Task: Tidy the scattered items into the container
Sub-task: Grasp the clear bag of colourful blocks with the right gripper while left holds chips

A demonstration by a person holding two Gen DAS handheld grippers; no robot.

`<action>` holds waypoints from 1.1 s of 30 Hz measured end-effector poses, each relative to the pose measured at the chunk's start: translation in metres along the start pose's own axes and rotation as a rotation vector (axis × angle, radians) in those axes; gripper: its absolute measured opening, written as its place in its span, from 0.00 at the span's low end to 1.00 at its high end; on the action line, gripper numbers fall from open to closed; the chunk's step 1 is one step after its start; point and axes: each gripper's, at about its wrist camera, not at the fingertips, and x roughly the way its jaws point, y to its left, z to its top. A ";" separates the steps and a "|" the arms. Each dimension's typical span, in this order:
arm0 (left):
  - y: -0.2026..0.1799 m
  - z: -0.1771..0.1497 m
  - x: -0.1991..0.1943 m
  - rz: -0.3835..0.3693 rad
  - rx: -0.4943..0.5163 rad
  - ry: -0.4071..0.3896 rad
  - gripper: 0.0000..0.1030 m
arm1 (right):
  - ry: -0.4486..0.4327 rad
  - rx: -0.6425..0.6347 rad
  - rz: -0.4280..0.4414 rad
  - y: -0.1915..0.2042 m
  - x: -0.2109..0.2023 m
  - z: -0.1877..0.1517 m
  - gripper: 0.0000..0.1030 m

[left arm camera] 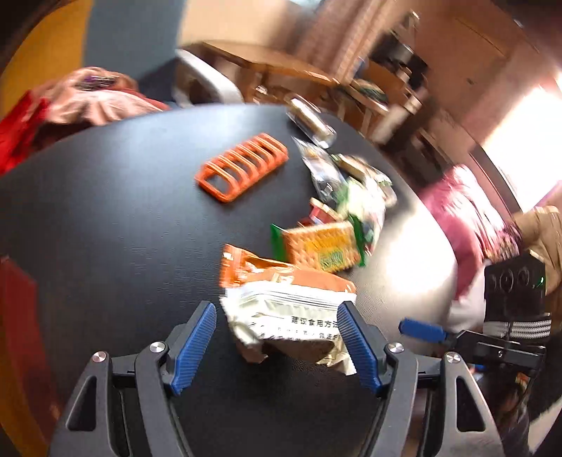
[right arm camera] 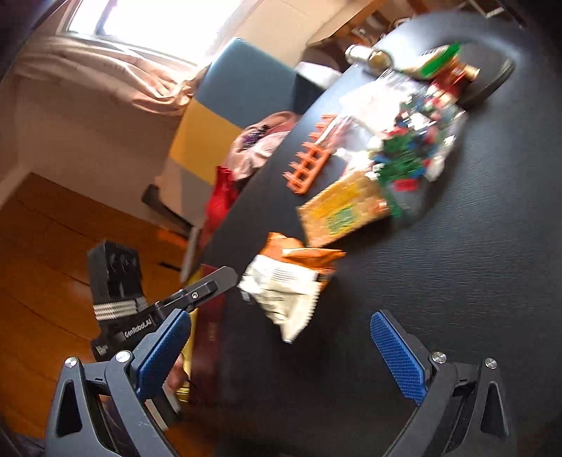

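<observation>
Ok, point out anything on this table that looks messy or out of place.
Snack packets lie in a loose, overlapping heap across the black table. The orange-and-white packet nearest the left tool looks crumpled. The cracker packet lies askew against the pile. The orange rack lies apart from them.

Bright daylight poured through a window [right arm camera: 154, 24] above a bed [right arm camera: 87, 91] with rumpled pinkish covers. The floor [right arm camera: 45, 239] was warm wood. Cluttered wooden shelves [left arm camera: 379, 88] stood behind the black table [left arm camera: 105, 211].
</observation>
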 end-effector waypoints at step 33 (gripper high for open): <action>-0.023 -0.029 0.014 -0.115 0.050 -0.026 0.48 | -0.202 -0.078 -0.492 -0.028 0.011 0.089 1.00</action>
